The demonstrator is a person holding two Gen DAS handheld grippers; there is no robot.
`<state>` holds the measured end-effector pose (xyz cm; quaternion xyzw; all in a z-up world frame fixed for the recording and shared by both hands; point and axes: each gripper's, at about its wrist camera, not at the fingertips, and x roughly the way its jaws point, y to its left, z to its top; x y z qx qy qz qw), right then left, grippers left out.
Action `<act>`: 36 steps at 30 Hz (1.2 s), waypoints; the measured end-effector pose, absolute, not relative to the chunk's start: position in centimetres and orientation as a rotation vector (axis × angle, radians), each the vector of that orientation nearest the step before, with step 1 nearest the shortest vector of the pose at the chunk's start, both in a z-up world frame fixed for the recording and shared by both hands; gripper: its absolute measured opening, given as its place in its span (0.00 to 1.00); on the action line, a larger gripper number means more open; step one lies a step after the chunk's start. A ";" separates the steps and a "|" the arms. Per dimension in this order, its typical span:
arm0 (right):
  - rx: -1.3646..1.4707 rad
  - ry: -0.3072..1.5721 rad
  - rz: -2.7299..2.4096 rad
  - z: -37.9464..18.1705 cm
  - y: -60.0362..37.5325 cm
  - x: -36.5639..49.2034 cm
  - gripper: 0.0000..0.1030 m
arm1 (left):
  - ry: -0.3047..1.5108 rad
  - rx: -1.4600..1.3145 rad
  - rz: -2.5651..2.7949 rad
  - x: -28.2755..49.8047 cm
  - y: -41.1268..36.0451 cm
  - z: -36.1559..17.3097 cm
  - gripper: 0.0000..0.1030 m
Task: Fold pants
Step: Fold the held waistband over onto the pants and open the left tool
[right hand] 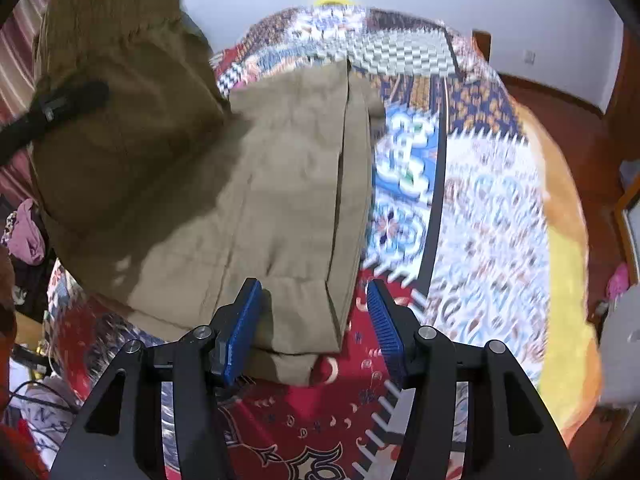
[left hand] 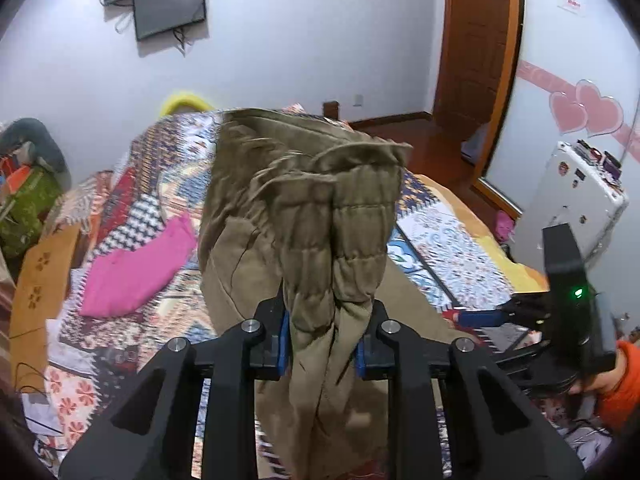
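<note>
1. Pants (right hand: 248, 184): olive-brown. Their lower part lies flat on the patterned bedspread (right hand: 492, 208) of the bed, toward its near edge. The waistband end is lifted clear of the bed and hangs bunched.
2. Left tongs (left hand: 325, 332): clamped on a gathered fold of the pants' elasticated waistband, which rises above the blue pads (left hand: 283, 340) and drapes down between the jaws. In the right wrist view the tongs show as a dark bar against the raised cloth at the bed's left side.
3. Right tongs (right hand: 316, 328): apart, holding nothing. The left pad (right hand: 240, 332) overlaps the near hem of the flat cloth; the right pad stands off it, over red bedspread. Contact with the cloth cannot be told.
4. Step in hand, as judged: carrying the waistband over toward the hem to halve the length.
5. Good practice: keep the left grip firm and travel low, so the raised half unrolls onto the flat half rather than dropping in a heap. The right tongs could pin or grasp the near hem so the lower layer does not slide.
6. Risk: the bunched waistband may land narrow and creased; spread it before release.
7. Pink cloth (left hand: 136, 268): lies on the bed left of the pants, apart from them.
</note>
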<state>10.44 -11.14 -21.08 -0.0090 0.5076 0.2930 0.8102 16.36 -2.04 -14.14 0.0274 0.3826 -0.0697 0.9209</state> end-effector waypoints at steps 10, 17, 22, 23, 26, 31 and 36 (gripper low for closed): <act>0.016 1.061 0.631 -20.3 -12.7 9.9 0.49 | 0.921 -0.004 -0.231 18.0 -4.2 -17.2 0.21; 0.042 1.044 0.615 -19.7 -14.0 9.4 0.49 | 0.986 -0.036 -0.258 18.6 -5.1 -18.8 0.21; 0.071 1.031 0.591 -19.1 -15.3 9.4 0.49 | 1.039 -0.071 -0.257 18.9 -5.0 -19.3 0.29; 0.073 1.028 0.587 -19.1 -15.5 9.5 0.49 | 1.046 -0.068 -0.249 18.8 -5.2 -19.3 0.34; 0.088 1.014 0.566 -18.6 -16.3 9.6 0.49 | 1.052 -0.086 -0.262 18.5 -5.4 -19.4 0.57; 0.107 0.993 0.533 -17.9 -17.6 10.0 0.49 | 1.018 -0.042 -0.278 17.5 -6.5 -18.4 0.59; 0.121 0.956 0.509 -16.6 -18.6 10.1 0.49 | 0.936 -0.052 -0.276 16.3 -5.6 -15.9 0.68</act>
